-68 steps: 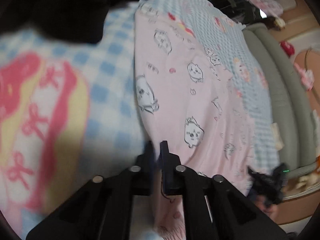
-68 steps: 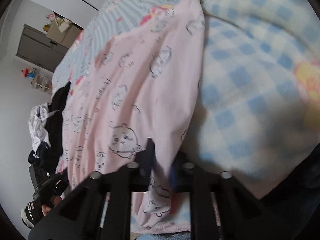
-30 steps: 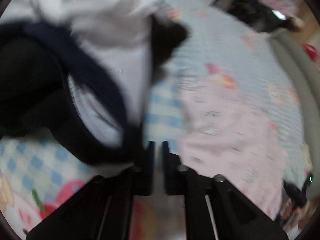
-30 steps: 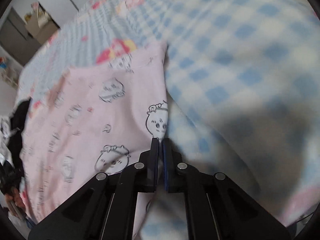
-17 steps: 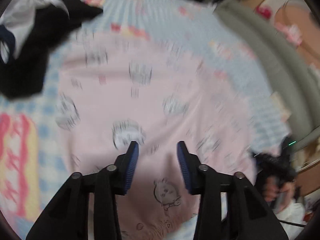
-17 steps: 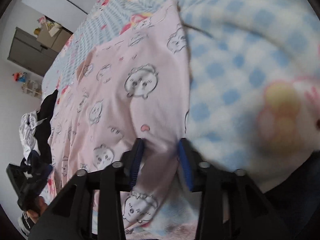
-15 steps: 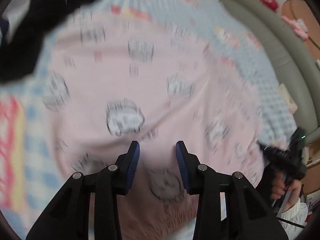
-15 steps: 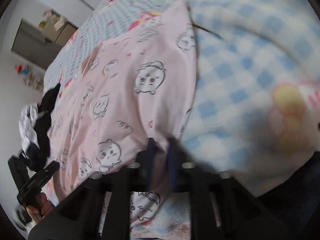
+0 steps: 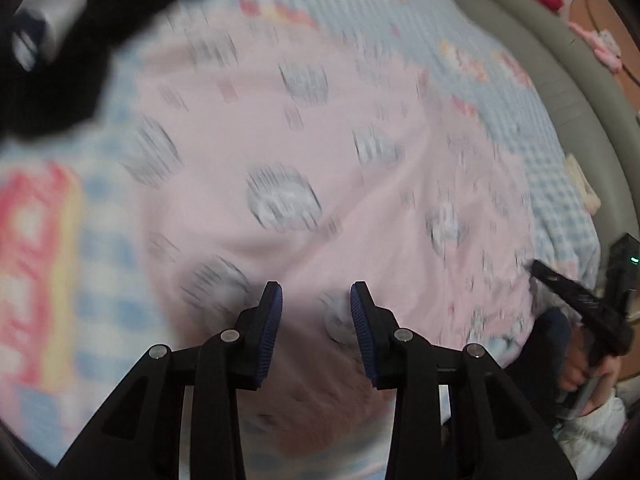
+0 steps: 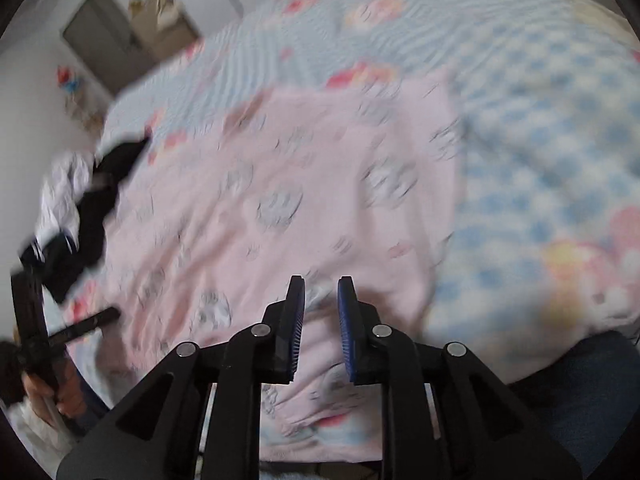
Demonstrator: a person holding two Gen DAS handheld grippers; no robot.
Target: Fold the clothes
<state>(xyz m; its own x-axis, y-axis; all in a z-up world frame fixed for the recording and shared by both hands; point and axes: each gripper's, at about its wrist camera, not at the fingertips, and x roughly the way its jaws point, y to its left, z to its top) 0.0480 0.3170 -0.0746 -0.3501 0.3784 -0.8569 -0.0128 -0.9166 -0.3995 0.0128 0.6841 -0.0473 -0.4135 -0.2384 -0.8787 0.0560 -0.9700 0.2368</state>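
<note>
Your left gripper [image 9: 316, 300] and right gripper [image 10: 321, 296] both hang fingers apart, gripping nothing, over the pink garment [image 9: 320, 168] at 12 o'clock.

Left gripper [image 9: 316, 308]: jaws spread wide, blue ribbed pads [image 9: 273, 320] facing each other, nothing between them. Right gripper [image 10: 321, 308]: jaws parted by narrower gap, pads [image 10: 298, 320] clear of contact. Hand [image 9: 580, 372] gripping right gripper's handle, seen right of left jaws; other hand [image 10: 60, 392] seen left of right jaws.
</note>
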